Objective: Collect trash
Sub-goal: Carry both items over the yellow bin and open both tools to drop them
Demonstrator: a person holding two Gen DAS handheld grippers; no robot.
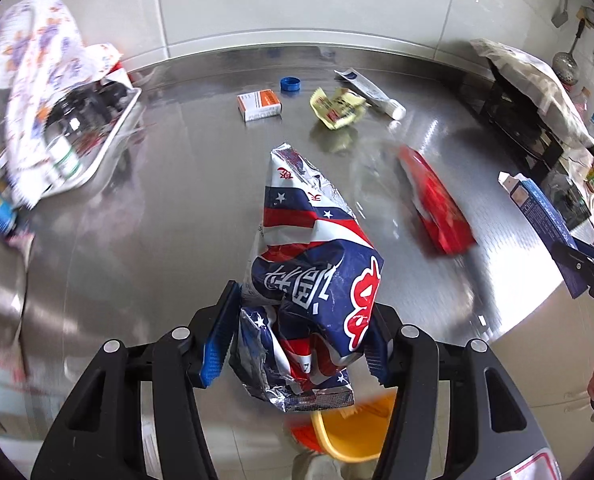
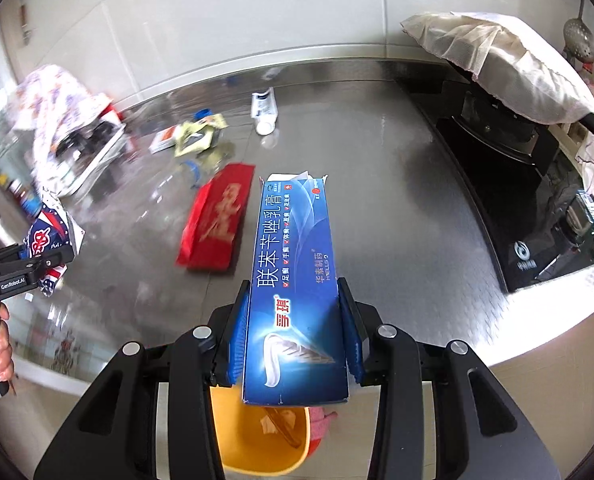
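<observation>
A crumpled snack bag (image 1: 309, 292) is pinched in the left gripper (image 1: 297, 332), w/ both blue pads pressed into its lower half so the foil bulges upward and out; the grip looks taken low prob. so the bag can hang free for release. A blue toothpaste box (image 2: 297, 280) is clamped lengthwise in the right gripper (image 2: 293, 336), jaws narrowed onto its 2 long sides; the open flap end points away, the near end overhangs toward the camera. Both loads are held off the steel counter (image 1: 177, 220), past its front edge; a yellow bin (image 2: 253, 440) is seen below each gripper, w/ scraps already inside; the 2 items are judged to be positioned for dropping, though neither is released yet.

Trash not yet collected on the counter: a red packet (image 2: 217, 220) nearest the front; a yellow wrapper (image 1: 337, 108) beside a white tube (image 1: 371, 92), which may be touching it; a small orange-white box (image 1: 259, 106); a blue cap (image 1: 289, 84) near the back wall. A tray (image 1: 109, 140) under a floral cloth (image 1: 45, 64) is kept at far left, a stove (image 2: 517, 184) under a pale cloth at right; these are taken as non-trash. Risk: the light bag could catch on a pad or drift past the rim.
</observation>
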